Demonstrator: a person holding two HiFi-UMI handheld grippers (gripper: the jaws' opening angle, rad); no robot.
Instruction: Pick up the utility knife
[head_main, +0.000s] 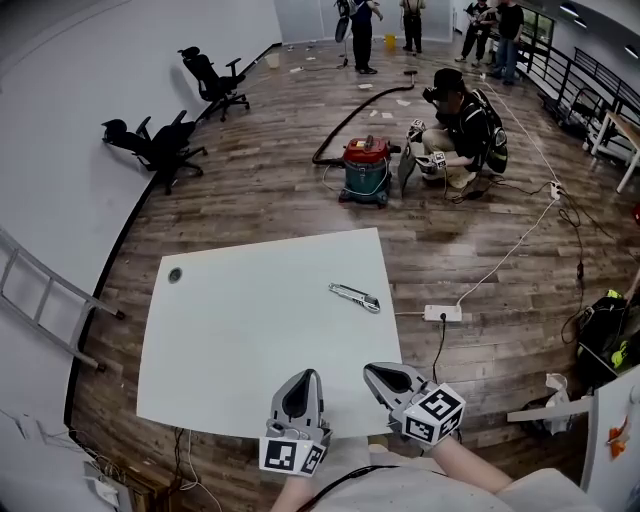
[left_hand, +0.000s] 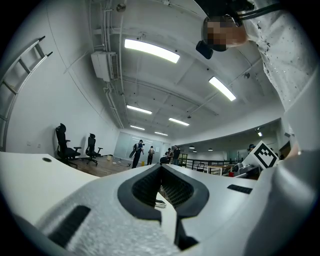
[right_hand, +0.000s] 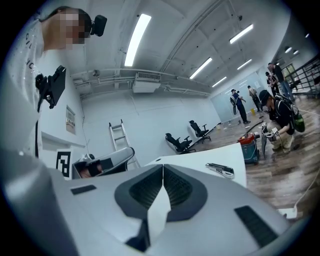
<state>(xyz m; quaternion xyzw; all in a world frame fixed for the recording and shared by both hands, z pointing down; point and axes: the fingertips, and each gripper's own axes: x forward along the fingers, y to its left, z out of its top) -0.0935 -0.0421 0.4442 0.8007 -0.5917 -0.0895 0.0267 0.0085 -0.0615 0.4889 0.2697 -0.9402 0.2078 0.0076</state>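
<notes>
We are lining up on the utility knife (head_main: 355, 297), which is lying flat on the white table (head_main: 230, 330) near its far right edge, well apart from both grippers. In our judgement, the right gripper (head_main: 378, 373) should be opening before it arrives, then straddling the handle across its narrow width. The right gripper and the left gripper (head_main: 304, 380) are both showing jaws pressed together, pinching nothing.

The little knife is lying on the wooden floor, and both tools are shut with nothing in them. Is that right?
Not quite. The utility knife lies on the white table, not on the wooden floor, as the head view shows. The rest holds: the left tool and the right tool are both shut with nothing in them.
</notes>
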